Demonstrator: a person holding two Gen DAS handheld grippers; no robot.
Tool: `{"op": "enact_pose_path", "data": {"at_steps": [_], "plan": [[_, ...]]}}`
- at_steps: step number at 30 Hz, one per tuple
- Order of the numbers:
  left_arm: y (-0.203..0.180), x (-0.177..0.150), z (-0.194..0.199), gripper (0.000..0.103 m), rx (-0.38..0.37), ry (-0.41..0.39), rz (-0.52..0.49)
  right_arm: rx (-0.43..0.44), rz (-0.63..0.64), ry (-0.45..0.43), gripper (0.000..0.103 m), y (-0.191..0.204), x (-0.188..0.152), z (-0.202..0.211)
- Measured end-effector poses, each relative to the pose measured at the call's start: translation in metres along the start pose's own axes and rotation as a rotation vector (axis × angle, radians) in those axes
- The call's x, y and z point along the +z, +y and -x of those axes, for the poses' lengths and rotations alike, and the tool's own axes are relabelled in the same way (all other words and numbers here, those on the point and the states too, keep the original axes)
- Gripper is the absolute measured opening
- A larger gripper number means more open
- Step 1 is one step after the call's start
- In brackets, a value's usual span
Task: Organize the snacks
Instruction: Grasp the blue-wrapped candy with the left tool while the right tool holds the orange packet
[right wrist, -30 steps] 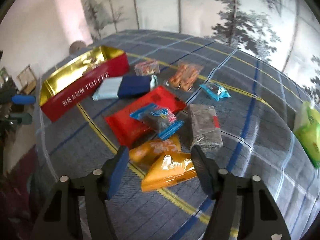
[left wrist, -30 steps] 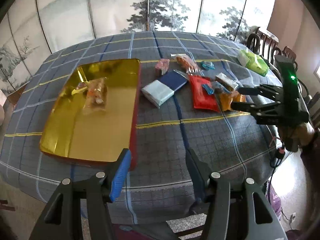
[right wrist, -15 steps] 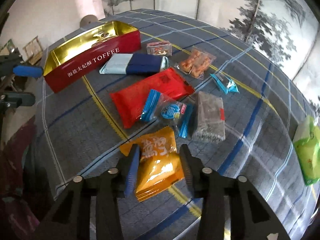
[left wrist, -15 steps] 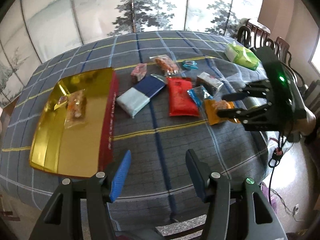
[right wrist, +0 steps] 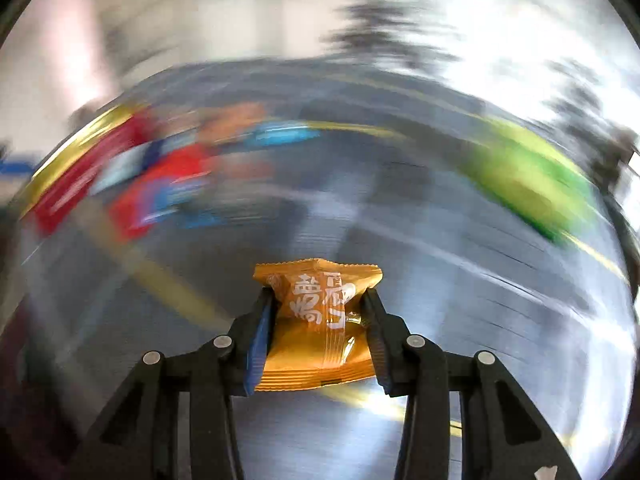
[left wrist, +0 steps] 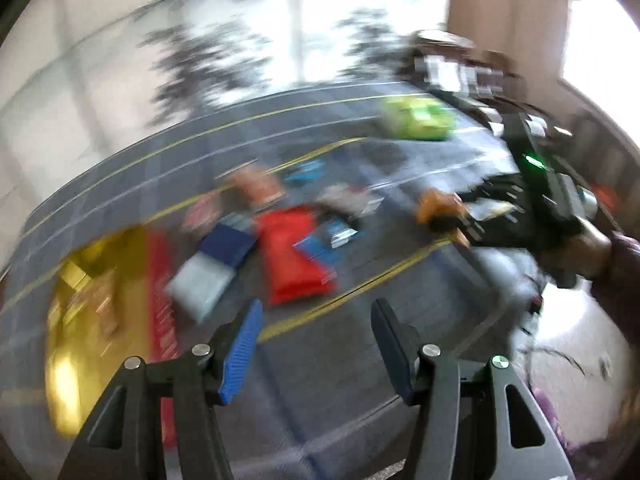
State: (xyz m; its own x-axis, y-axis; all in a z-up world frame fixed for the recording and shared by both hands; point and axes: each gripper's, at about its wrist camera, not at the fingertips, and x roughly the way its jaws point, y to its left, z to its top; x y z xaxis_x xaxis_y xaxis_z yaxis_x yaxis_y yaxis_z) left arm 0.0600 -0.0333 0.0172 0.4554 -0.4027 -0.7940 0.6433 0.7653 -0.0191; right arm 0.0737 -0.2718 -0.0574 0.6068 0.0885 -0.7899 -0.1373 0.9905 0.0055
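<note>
My right gripper (right wrist: 318, 304) closing on a crinkly orange foil snack packet (right wrist: 320, 320) pinched between its pads, my left gripper (left wrist: 316, 328) open, empty, above the blurred plaid tabletop (left wrist: 360, 360).

Both pictures were smeared by strong motion blur, and only the gripper fingers (left wrist: 240, 340) and the held orange packet (right wrist: 320, 320) were kept sharp. Bright daylight was let in from a window (left wrist: 600, 32) at the right. The edges were bent round and darkened by the fisheye lens.

My left gripper (left wrist: 316, 328) hangs parted over the tabletop (left wrist: 360, 344), holding nothing. The red pack (left wrist: 294, 254) lies beyond it, the gold tin (left wrist: 86, 312) at left.
</note>
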Motion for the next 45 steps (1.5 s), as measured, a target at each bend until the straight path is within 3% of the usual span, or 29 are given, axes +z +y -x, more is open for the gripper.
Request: {"op": "enact_pose_path", "data": {"at_steps": [3,4,7,12,24,25,26,29,32,35,38,45], "plan": [[-0.01,0.017,-0.028,0.058,-0.056,0.031,-0.103,-0.159,-0.176,-0.018,0.04,-0.056,-0.013,0.005],[-0.011,0.023,-0.036,0.058,-0.075,0.042,-0.13,-0.167,-0.218,-0.018,0.04,-0.066,-0.018,0.005],[-0.013,0.036,-0.056,0.058,-0.084,0.038,-0.202,-0.173,-0.264,-0.05,0.04,-0.074,-0.025,0.008],[-0.005,0.052,-0.096,0.058,-0.108,0.151,-0.253,-0.121,-0.325,-0.063,0.041,-0.081,-0.028,0.007],[-0.009,0.064,-0.149,0.057,-0.034,0.254,-0.393,-0.101,-0.334,-0.065,0.042,-0.083,-0.03,0.006],[-0.008,0.064,-0.154,0.051,-0.04,0.269,-0.39,-0.1,-0.335,-0.066,0.042,-0.083,-0.03,0.006],[-0.007,0.064,-0.159,0.032,-0.051,0.29,-0.38,-0.101,-0.334,-0.065,0.042,-0.083,-0.03,0.006],[-0.007,0.062,-0.163,0.026,-0.046,0.29,-0.353,-0.101,-0.333,-0.064,0.042,-0.082,-0.028,0.005],[-0.011,0.053,-0.155,0.025,-0.007,0.267,-0.307,-0.103,-0.332,-0.063,0.042,-0.082,-0.028,0.005],[-0.007,0.043,-0.129,0.025,-0.045,0.216,-0.123,-0.103,-0.332,-0.063,0.042,-0.081,-0.028,0.005],[-0.011,0.031,-0.094,0.025,-0.024,0.153,0.009,-0.112,-0.324,-0.059,0.043,-0.08,-0.027,0.004],[-0.029,0.007,-0.033,0.026,0.184,0.068,0.121,-0.151,-0.297,-0.047,0.043,-0.073,-0.027,0.002]]}}
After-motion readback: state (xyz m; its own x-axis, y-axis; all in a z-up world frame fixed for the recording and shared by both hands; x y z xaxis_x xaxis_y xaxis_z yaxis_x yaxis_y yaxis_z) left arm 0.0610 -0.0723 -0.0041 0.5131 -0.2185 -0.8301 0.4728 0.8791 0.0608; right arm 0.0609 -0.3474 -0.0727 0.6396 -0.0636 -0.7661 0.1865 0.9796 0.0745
